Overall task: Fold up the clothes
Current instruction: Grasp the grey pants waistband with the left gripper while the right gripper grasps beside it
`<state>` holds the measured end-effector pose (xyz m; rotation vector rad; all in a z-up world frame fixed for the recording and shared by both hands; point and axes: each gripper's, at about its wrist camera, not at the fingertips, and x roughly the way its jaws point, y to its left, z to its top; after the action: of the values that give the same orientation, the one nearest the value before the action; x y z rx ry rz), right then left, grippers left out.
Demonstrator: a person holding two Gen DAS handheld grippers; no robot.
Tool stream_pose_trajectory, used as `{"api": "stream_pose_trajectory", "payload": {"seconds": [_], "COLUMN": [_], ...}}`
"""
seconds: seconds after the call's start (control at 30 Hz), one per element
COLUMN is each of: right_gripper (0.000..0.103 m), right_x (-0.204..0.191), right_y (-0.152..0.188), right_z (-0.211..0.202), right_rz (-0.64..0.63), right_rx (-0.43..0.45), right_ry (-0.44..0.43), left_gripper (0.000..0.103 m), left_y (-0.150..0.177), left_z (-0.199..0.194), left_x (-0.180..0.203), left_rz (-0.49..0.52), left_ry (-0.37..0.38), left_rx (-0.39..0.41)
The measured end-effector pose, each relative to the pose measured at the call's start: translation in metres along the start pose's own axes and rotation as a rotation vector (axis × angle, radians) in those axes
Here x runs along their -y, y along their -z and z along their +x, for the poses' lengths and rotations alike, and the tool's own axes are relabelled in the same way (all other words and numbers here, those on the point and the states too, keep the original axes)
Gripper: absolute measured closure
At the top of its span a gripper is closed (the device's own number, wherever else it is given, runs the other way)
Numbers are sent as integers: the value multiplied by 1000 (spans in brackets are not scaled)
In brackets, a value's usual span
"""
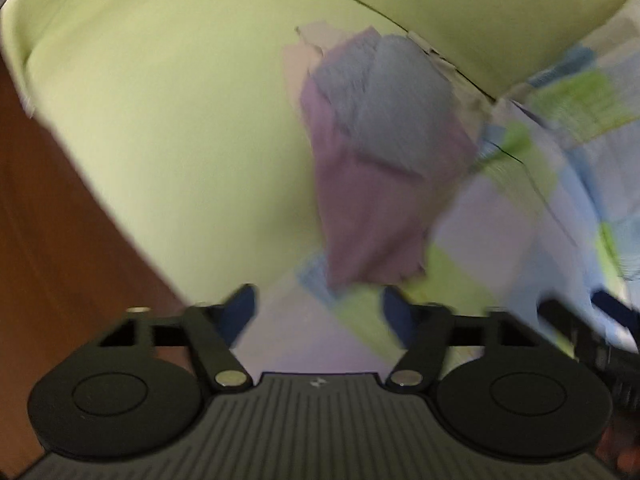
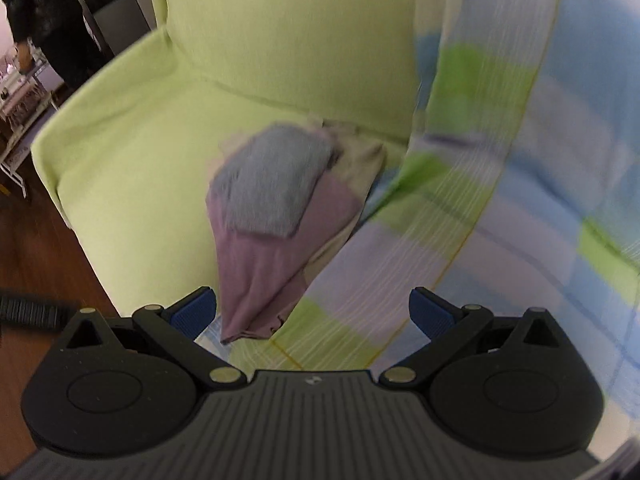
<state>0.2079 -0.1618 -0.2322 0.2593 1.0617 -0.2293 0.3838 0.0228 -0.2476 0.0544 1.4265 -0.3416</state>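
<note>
A small pile of folded clothes lies on the light green sofa seat (image 2: pixel 132 160): a grey piece (image 2: pixel 272 184) on top of a mauve garment (image 2: pixel 264 276), with a beige one (image 2: pixel 360 164) under them. A cloth checked in blue, green and white (image 2: pixel 520 200) spreads to the pile's right and under both grippers. My right gripper (image 2: pixel 312 312) is open above the mauve garment's lower edge and the checked cloth. My left gripper (image 1: pixel 318 312) has its blue pads apart over the checked cloth (image 1: pixel 500 232), just below the mauve garment (image 1: pixel 360 220) and grey piece (image 1: pixel 392 104). Nothing is held. Both views are blurred.
The sofa's backrest (image 2: pixel 288 32) rises behind the pile and its arm (image 2: pixel 80 96) is at the left. Brown wood floor (image 2: pixel 32 248) lies left of the sofa. A person in dark clothes (image 2: pixel 32 0) and a white rack (image 2: pixel 16 120) stand far left.
</note>
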Motion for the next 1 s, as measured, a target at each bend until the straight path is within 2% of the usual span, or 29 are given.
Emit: {"api": "stream_pose_trajectory", "payload": {"seconds": [0.07,0.17,0.23,0.37,0.57,0.63,0.7,0.77,0.87,0.93,1.0], "right_gripper": [3,9,21,45,44,37,30,30,30,30,30], "right_x": [-8,-20,-29,-49,-62,-65,-68,-71,-72,-73,-73], "right_y": [6,11,7,-7,-26,-27,-26,-25,-25,-26,-27], "right_z": [28,63,81,119,147,151,151,154,159,163,166], "right_rz": [-9,-52,-96,-170,-148,-136,-120,-111,-104,-105,-103], "right_rx": [-8,7,46,129,157,158,159,158,158,162,166], "right_ry": [4,11,2,-12,-31,-32,-35,-42,-49,-50,-47], "left_gripper": [98,97,96,96,94,85,64,59,58,59,73], "left_y": [-35,-73,-96,-119,-130,-133,-135,-139,-145,-144,-144], "left_z": [29,59,79,106,123,123,125,132,141,142,141], "left_x": [-4,-5,-5,1,9,8,4,3,4,6,5], "left_rz": [11,17,28,99,246,268,280,302,313,344,339], "left_ry": [36,87,96,97,92,98,102,124,173,170,177], "left_rx": [24,87,135,191,231,239,242,220,179,179,180]}}
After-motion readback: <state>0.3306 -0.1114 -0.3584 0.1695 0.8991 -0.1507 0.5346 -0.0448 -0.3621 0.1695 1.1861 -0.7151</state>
